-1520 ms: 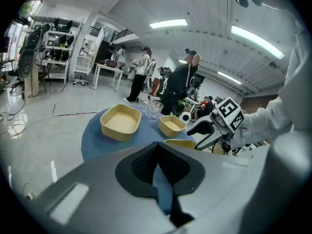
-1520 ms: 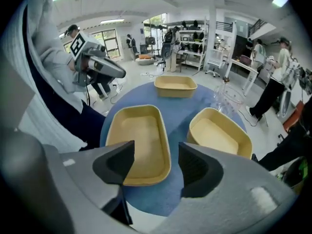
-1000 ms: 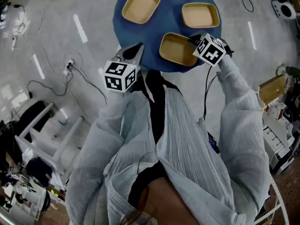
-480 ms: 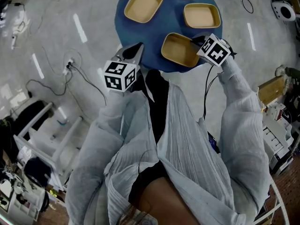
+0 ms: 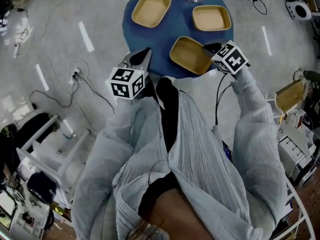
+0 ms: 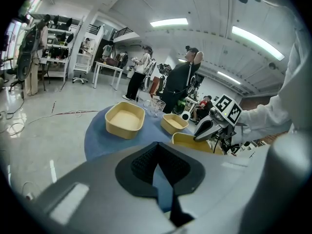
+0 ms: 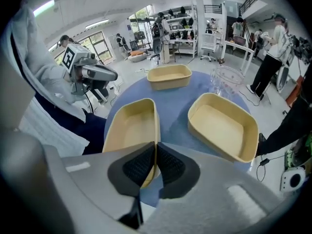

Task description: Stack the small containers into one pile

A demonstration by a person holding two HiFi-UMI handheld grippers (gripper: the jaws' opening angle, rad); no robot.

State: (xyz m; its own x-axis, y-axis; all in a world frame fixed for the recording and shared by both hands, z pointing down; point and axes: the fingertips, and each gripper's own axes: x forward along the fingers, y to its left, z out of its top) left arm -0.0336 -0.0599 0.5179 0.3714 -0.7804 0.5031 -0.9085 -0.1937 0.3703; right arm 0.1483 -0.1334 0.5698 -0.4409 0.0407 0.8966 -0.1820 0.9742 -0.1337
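Round blue table, seen from the head view, holds three tan containers. The nearest container sits by the table's near edge, beside the right gripper. In the left gripper view, the left gripper has its fingers pressed together, holding nothing. In the right gripper view, the fingers pinch the nearest container's rim.

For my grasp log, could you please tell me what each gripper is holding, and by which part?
Right gripper: the nearest shallow beige plastic container, pinched by its side wall. Left gripper: nothing, fingers together.
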